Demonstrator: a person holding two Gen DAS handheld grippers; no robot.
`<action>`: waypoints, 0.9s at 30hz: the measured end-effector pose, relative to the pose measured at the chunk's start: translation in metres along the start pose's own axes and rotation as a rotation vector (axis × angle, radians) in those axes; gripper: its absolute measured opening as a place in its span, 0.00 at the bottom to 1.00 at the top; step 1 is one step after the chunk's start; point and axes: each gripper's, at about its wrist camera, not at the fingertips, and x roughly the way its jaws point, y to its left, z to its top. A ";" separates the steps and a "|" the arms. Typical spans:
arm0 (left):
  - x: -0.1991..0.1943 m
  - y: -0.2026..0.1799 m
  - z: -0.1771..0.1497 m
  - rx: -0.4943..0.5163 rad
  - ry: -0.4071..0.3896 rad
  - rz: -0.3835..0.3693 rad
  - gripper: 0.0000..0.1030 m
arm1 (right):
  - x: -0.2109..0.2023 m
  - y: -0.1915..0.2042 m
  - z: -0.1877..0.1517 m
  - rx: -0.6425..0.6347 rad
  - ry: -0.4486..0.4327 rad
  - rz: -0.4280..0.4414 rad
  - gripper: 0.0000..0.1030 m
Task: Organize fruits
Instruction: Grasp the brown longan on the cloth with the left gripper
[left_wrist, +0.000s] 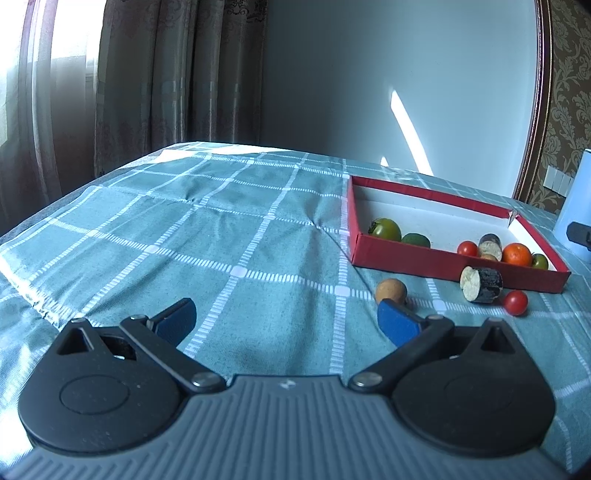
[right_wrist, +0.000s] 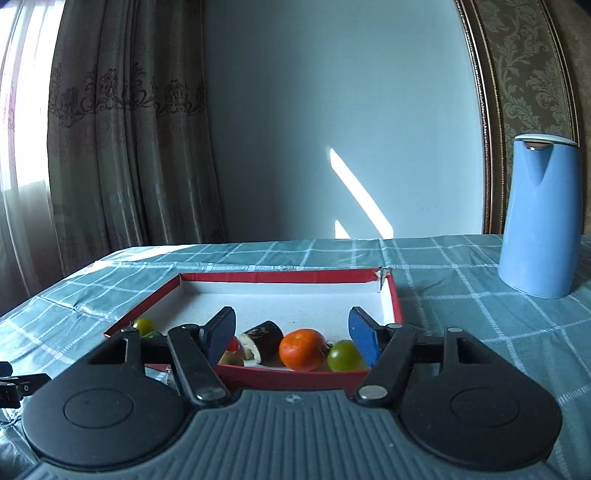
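1. Fruits: most sit in red tray (left_wrist: 413, 257) on checked tablecloth (left_wrist: 207, 229), mainly along its near edge: orange (right_wrist: 302, 349), green tomato (left_wrist: 385, 229).
2. Outside near wall: dark cut piece (left_wrist: 481, 284), tan ball (left_wrist: 390, 291), cherry tomato (left_wrist: 515, 302).
3. Left gripper (left_wrist: 286, 317) spread wide, empty.
4. Right gripper (right_wrist: 291, 334) spread wide, empty, over tray's near edge.

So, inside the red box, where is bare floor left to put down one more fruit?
The shallow red cardboard box has bare white floor along its far wall and through the middle. Its near edge is crowded: round orange mandarin, green tomato, dark cut cylinder. The near-left corner holds another green tomato.
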 end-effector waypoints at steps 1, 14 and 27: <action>0.000 0.000 0.000 0.003 -0.002 -0.008 1.00 | -0.002 -0.008 -0.004 0.019 0.002 -0.014 0.65; 0.003 -0.053 0.010 0.204 -0.067 0.022 0.94 | 0.004 -0.036 -0.015 0.151 0.055 -0.016 0.65; 0.057 -0.084 0.017 0.282 0.055 0.029 0.81 | 0.002 -0.035 -0.014 0.149 0.042 -0.015 0.65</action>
